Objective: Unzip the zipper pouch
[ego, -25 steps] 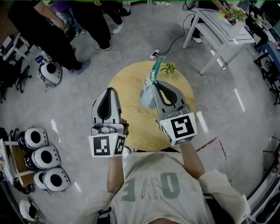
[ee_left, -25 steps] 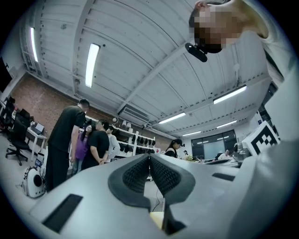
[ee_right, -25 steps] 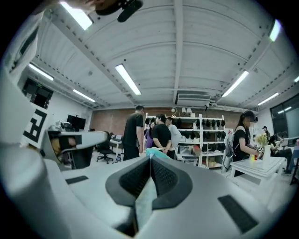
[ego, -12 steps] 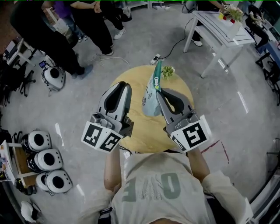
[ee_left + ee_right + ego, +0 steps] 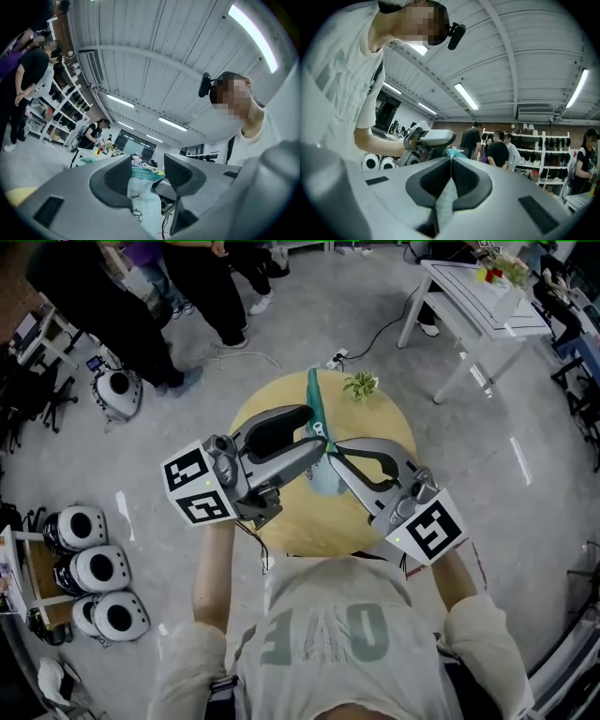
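Observation:
A pale blue zipper pouch (image 5: 324, 480) with a teal zipper edge (image 5: 313, 399) hangs upright over the round wooden table (image 5: 380, 423). My right gripper (image 5: 330, 448) is shut on the pouch's fabric (image 5: 445, 202), which is pinched between its pads (image 5: 451, 161). My left gripper (image 5: 317, 434) points in from the left at the pouch's upper part. Its jaws are opening. In the left gripper view the pouch (image 5: 143, 202) and its teal edge (image 5: 146, 174) show in the gap of the left gripper (image 5: 146, 168), with neither pad pressing on it.
A small green plant (image 5: 361, 383) stands at the table's far edge. Several people (image 5: 187, 287) stand at the upper left. A white table (image 5: 478, 296) is at the upper right. White round helmets (image 5: 94, 570) sit on a shelf at the left. A power strip (image 5: 333, 360) lies on the floor.
The left gripper has swung right across the table to the pouch, and its jaws have gone from shut to open. The right gripper keeps hold of the pouch.

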Tool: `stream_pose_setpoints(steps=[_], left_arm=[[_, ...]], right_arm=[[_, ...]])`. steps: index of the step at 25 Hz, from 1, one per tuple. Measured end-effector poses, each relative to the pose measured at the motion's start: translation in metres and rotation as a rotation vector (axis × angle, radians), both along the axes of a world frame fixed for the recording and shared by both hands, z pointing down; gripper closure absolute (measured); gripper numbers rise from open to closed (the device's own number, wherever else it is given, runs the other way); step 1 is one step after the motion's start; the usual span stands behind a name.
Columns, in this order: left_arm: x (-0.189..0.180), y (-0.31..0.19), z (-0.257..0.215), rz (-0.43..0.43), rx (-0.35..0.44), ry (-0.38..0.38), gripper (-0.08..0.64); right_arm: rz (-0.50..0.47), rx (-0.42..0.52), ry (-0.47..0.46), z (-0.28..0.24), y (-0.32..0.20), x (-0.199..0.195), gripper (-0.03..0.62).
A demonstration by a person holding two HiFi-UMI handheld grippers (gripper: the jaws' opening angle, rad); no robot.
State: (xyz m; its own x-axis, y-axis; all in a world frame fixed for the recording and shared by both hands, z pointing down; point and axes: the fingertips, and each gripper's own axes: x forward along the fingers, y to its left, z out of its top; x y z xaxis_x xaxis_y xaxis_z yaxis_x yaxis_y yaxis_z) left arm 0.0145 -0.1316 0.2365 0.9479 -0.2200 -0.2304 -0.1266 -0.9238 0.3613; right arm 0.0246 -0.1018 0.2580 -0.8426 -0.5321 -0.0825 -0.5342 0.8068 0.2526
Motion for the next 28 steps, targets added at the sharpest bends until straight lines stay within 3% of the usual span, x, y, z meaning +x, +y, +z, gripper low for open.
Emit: stream_pose_setpoints(steps=[8,15,24,28], left_arm=[[-0.003,0.017,0.008,0.06,0.009,0.018,0.377],[-0.006,0.019,0.001,0.045,0.03,0.059,0.509],[0.006,0.026,0.007,0.015,0.093,-0.064,0.509],[0.009,0.026,0.01,0.025,0.092,-0.08,0.509]], right_arm=[[-0.048,-0.008,0.091,0.012,0.019,-0.009,0.558],[-0.028,-0.009,0.071,0.014,0.012,0.001,0.558],[-0.017,0.003,0.098,0.013,0.016,0.004,0.558],[-0.012,0.004,0.179,0.022,0.016,0.009,0.558]])
